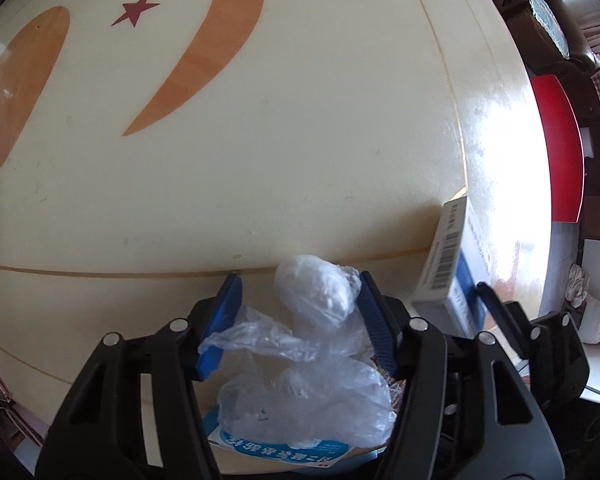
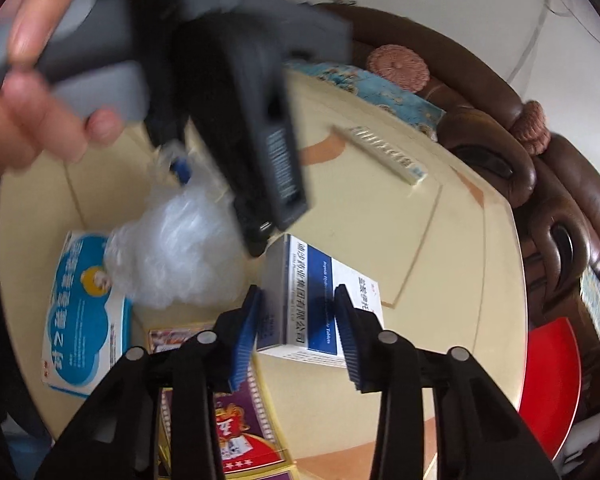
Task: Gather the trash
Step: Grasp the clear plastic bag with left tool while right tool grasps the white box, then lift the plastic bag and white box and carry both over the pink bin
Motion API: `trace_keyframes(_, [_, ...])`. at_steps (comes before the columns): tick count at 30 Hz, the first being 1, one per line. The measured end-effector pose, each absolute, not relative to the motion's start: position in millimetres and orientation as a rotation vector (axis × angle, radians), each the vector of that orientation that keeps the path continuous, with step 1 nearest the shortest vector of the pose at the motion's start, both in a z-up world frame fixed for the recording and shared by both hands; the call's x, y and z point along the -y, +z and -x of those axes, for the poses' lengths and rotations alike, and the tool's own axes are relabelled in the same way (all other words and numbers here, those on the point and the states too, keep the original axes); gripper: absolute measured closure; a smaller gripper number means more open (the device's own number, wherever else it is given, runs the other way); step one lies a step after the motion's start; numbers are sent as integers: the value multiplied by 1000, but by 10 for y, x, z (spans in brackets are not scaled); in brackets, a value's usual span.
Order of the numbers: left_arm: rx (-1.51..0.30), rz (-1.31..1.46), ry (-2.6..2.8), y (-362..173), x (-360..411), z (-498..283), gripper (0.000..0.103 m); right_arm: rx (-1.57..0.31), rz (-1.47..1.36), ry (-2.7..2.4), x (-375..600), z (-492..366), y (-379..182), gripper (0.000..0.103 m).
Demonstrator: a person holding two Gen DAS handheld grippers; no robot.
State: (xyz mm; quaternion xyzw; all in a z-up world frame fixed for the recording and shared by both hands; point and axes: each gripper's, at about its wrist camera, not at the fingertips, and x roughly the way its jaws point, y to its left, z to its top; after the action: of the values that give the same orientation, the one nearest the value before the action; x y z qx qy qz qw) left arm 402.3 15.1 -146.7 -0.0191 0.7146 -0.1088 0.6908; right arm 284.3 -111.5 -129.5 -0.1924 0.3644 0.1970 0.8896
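A crumpled clear plastic bag (image 1: 320,320) lies on the cream table (image 1: 260,160), partly on a blue-and-white box (image 1: 284,448). My left gripper (image 1: 300,280) points down over the bag, and its blue pads touch the bag on both sides. In the right wrist view a hand (image 2: 40,80) holds that gripper above the bag (image 2: 172,256). My right gripper (image 2: 298,292) is shut on a white-and-blue medicine box (image 2: 308,280), one pad on each long side. The same medicine box (image 1: 444,256) stands tilted at the right of the left wrist view.
A purple and red carton (image 2: 240,420) lies near the table's front edge. A long flat pack (image 2: 384,152) sits near the far edge. Brown leather seating (image 2: 560,200) curves round the table, and a red object (image 1: 560,140) stands past its right edge.
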Motion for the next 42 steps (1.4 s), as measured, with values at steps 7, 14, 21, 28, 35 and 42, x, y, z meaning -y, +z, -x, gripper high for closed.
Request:
trace_keyframes(7, [-1598,49,-247,-1470,-167,-4026,51,-795,253,348,1391,-3061,-1182,70])
trace_keyframes(14, [-1595,38,-248,-1469,-156,-4034,51,-841,-28,329,1907,-3278,-1027,73])
trace_keyframes(21, [-1585,5,-266,-1403,77,-4068,56,-850,-13,246,2143,-3376,-1077,80])
trace_keyframes(28, [-1578,-6,-269,-1379,168,-4080,69,-837,26,220,2086,-3346,-1115,83])
trace_keyframes(35, [-1522,1,-277,-1220,191,-4021,71,-798,36,192,2123,-3207,-951,83])
trace_keyframes(42, [-1424,-26,-272,-801,134,-3755,71,-723,87,177,2065,-2863,-493,83])
